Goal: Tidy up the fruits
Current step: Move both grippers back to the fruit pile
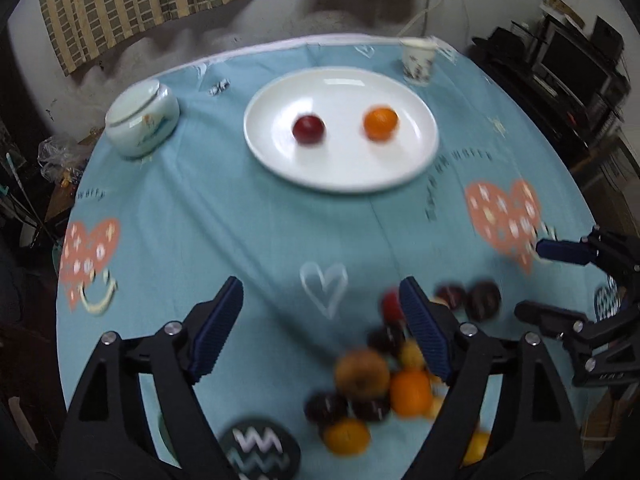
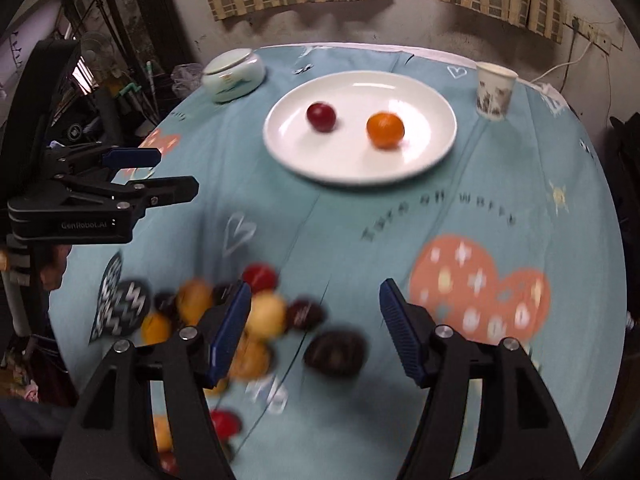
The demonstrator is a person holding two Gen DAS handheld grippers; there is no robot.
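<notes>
A white plate (image 1: 340, 172) (image 2: 360, 168) lies at the far middle of the round table. On it rest a dark red fruit (image 1: 308, 129) (image 2: 321, 117) and an orange (image 1: 380, 123) (image 2: 385, 129), apart from each other. A blurred pile of fruits (image 1: 372, 376) (image 2: 248, 320), orange, yellow, red and dark, lies near the table's front. My left gripper (image 1: 320, 320) hangs open above the cloth just left of the pile, nothing between its fingers. My right gripper (image 2: 314, 324) is open above the pile's right side, with a dark fruit (image 2: 335, 353) on the cloth below the gap.
A pale lidded ceramic jar (image 1: 142, 118) (image 2: 234, 74) stands at the far left, a patterned paper cup (image 1: 418, 60) (image 2: 494, 92) at the far right. A dark zigzag coaster (image 1: 260, 450) (image 2: 126, 308) lies near the front. Cluttered furniture surrounds the light blue tablecloth (image 1: 240, 220).
</notes>
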